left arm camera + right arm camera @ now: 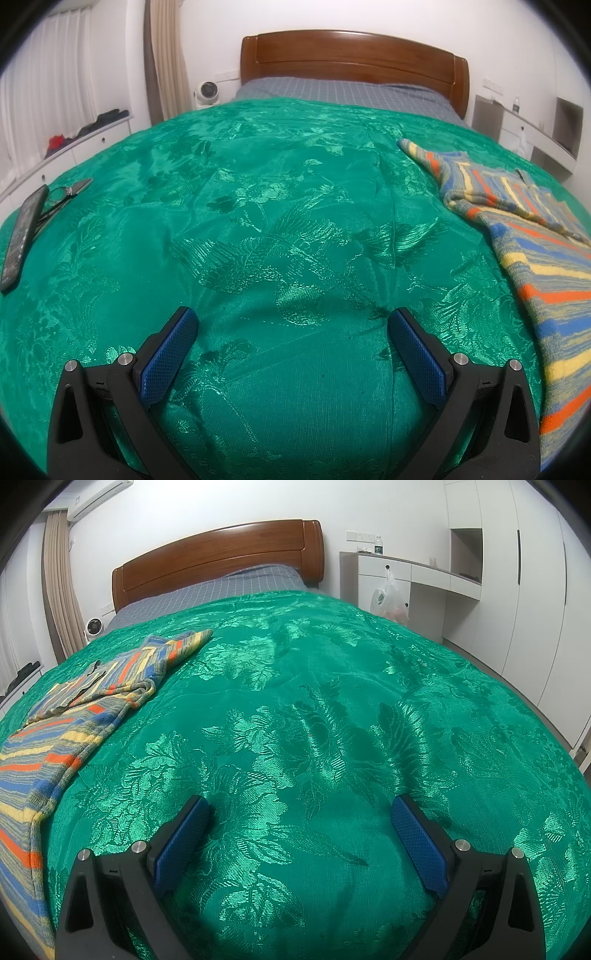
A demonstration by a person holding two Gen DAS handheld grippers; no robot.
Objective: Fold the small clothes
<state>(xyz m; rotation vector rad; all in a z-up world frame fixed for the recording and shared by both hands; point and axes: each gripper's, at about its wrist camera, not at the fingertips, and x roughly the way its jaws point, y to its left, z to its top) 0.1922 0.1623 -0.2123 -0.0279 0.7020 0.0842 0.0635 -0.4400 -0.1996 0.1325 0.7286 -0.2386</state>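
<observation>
- The striped knitted garment (532, 236) is laid out on the green brocade bedspread (280, 229), between the two grippers; it is seen at the right edge of the left wrist view and at the left edge of the right wrist view (62, 731); one sleeve is stretched toward the wooden headboard (351, 55), and the upper part looks bunched or partly folded over, though the exact layers cannot be told.
- The left gripper (291, 325) is held over bare bedspread, its jaws spread wide with nothing between the blue pads; the right gripper (301, 812) is held likewise, jaws released and empty.
- Both grippers are kept apart from the garment, one to either side, presumably so that opposite edges can be approached at once; no fold is judged to be in hand yet.
- A dark phone (22, 236) and a pair of scissors (70, 192) are left at the far left of the bed, well clear of the working space; snagging is thus judged unlikely.
</observation>
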